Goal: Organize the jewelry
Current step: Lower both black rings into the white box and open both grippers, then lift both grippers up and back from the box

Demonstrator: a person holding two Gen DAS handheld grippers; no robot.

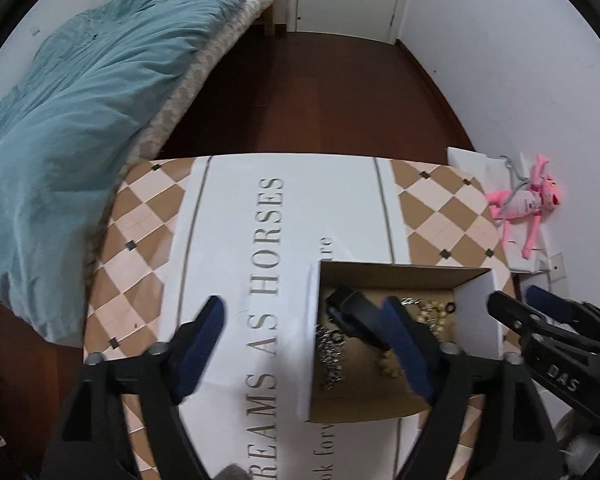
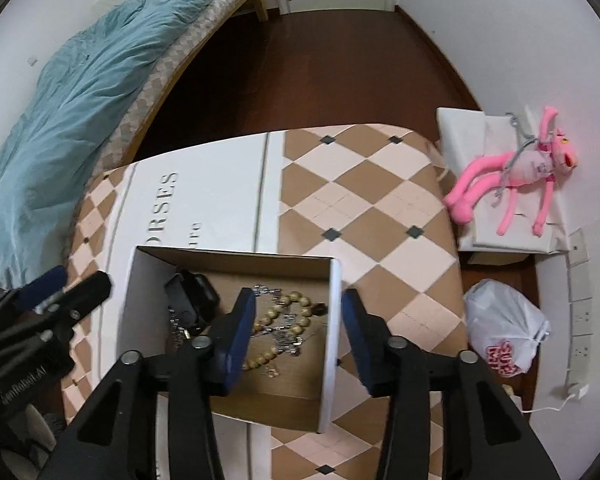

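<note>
An open cardboard box [image 1: 384, 400] [image 2: 228, 264] sits on the patterned table. Inside lie a wooden bead bracelet [image 2: 296, 312] [image 1: 432, 316], silver chain jewelry [image 1: 332, 356] [image 2: 286, 340] and a black object [image 2: 192, 296] [image 1: 352, 312]. My left gripper [image 1: 304, 344] is open, its jaws straddling the box's left wall [image 1: 312, 340]. My right gripper [image 2: 298, 340] is open, its jaws straddling the box's right wall [image 2: 334, 336]. Each gripper also shows at the edge of the other's view, the right one [image 1: 516, 304] and the left one [image 2: 80, 280].
The table [image 2: 360, 208] has a tan and white diamond pattern and a printed white band. A bed with a teal duvet [image 1: 60, 140] is at left. A pink plush toy [image 2: 520, 176] lies on white boxes at right, with a white plastic bag [image 2: 504, 328] below it.
</note>
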